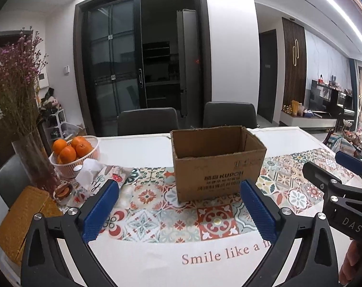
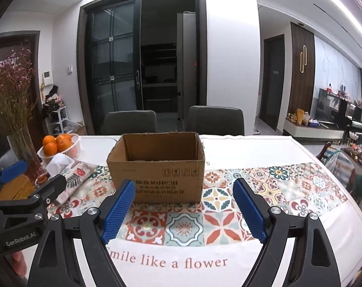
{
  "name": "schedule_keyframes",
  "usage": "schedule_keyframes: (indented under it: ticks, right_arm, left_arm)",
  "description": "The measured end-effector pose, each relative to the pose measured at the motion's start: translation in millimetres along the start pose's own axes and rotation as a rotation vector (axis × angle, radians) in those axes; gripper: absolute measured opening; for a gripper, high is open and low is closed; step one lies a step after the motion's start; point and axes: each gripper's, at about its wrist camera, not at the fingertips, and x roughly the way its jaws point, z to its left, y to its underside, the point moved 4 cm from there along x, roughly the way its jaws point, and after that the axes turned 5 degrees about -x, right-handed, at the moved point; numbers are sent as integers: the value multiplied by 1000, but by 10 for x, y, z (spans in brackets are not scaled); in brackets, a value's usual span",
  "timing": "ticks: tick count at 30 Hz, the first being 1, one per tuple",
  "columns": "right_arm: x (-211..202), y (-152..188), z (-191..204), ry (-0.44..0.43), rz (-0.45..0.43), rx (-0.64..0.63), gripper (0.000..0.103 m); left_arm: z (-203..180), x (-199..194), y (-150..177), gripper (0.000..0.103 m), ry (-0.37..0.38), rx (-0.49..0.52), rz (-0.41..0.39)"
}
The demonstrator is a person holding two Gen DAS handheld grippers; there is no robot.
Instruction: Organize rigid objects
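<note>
An open brown cardboard box (image 1: pixel 216 162) stands upright on the patterned tablecloth (image 1: pixel 157 215), top flaps gone; what shows of its inside looks empty. It also shows in the right wrist view (image 2: pixel 157 167). My left gripper (image 1: pixel 178 191) is open and empty, held above the table in front of the box. My right gripper (image 2: pixel 183 189) is open and empty, also in front of the box. The right gripper shows at the right edge of the left wrist view (image 1: pixel 336 177); the left gripper shows at the left edge of the right wrist view (image 2: pixel 25 179).
A white basket of oranges (image 1: pixel 73 153), a tissue pack (image 1: pixel 87 174) and a glass vase of dried flowers (image 1: pixel 30 157) stand at the left. A woven yellow mat (image 1: pixel 23 220) lies at the left edge. Two dark chairs (image 1: pixel 147 119) stand behind the table.
</note>
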Motion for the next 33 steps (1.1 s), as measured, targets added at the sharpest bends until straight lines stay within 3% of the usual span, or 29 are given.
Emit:
schedule_keyframes:
  ticks: [13, 33]
  right_arm:
    - [-197, 204, 39, -1, 10, 18, 86]
    - [-317, 220, 47, -7, -5, 14, 86]
  left_arm:
    - [6, -197, 137, 103, -3, -1, -7]
    - [1, -289, 198, 103, -2, 8, -14]
